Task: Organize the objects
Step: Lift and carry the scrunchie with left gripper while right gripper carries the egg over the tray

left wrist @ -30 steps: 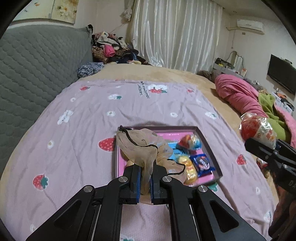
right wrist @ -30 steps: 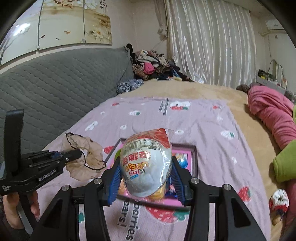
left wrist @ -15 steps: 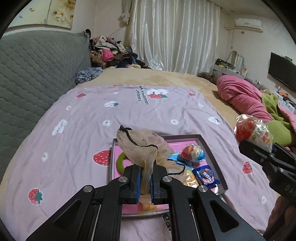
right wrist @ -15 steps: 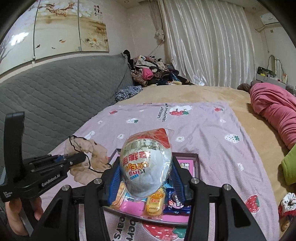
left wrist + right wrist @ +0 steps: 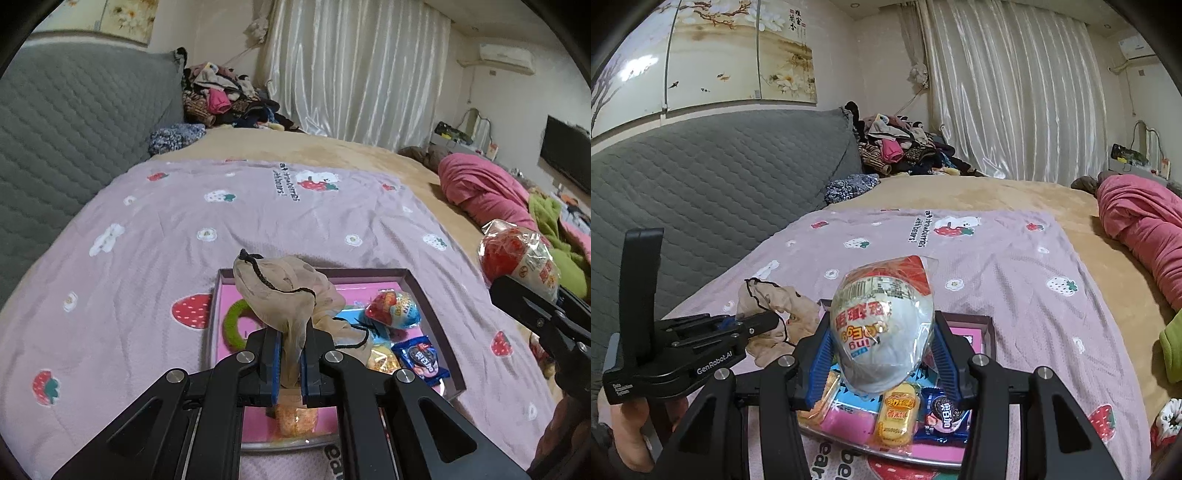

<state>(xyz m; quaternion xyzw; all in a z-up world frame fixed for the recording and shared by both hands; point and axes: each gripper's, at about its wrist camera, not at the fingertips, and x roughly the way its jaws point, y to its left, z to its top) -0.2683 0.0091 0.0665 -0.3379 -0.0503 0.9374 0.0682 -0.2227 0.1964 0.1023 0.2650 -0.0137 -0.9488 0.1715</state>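
Egg (image 5: 882,332) between right jaws, above tray (image 5: 989,334).

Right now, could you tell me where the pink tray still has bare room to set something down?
The pink tray is bare along its far edge and far left corner, behind the green ring. Its right and near parts are crowded with the small egg, blue packet and yellow snacks.
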